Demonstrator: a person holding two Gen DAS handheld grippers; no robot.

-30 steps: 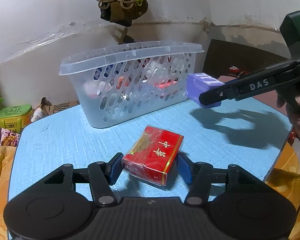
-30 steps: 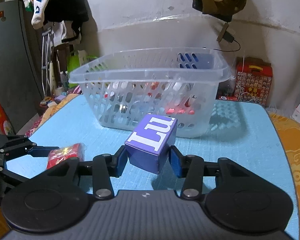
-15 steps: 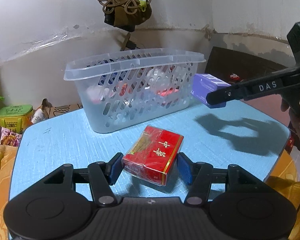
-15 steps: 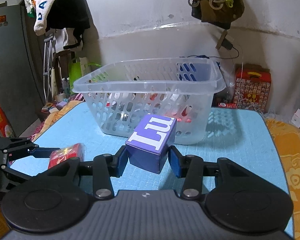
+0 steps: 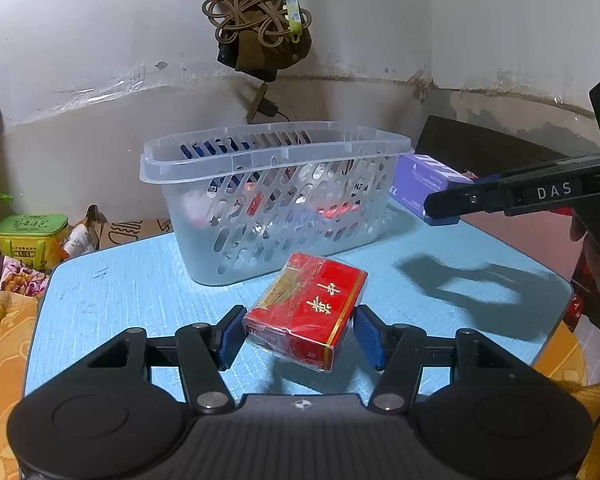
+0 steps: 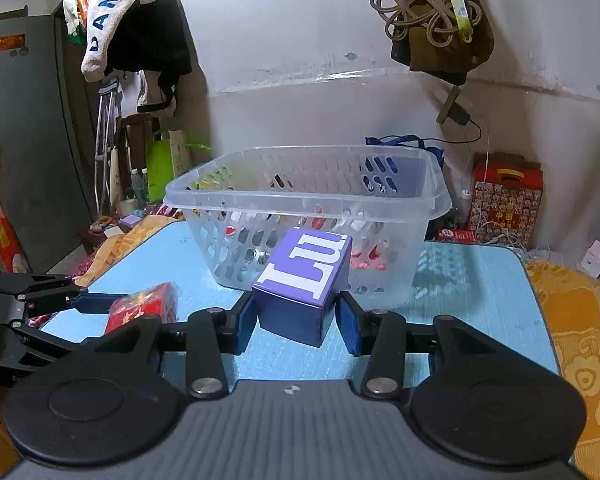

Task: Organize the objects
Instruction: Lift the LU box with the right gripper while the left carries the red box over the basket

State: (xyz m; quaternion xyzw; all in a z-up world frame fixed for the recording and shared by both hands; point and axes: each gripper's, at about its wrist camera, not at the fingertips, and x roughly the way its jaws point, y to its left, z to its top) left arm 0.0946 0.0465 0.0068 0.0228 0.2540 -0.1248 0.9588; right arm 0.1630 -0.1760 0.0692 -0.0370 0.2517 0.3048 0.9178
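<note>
Rising: basket (image 6: 308, 196) interior more exposed

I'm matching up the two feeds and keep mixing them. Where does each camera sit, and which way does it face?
Left wrist: sits on the left gripper, looking along its fingers at the red pack they hold and the basket beyond; the right gripper with the purple box and a hand show at right.
Right wrist: sits on the right gripper, facing the purple box it clamps and the basket; the left gripper shows at left.
Shared: basket, blue table, both packs, both grippers.
</note>
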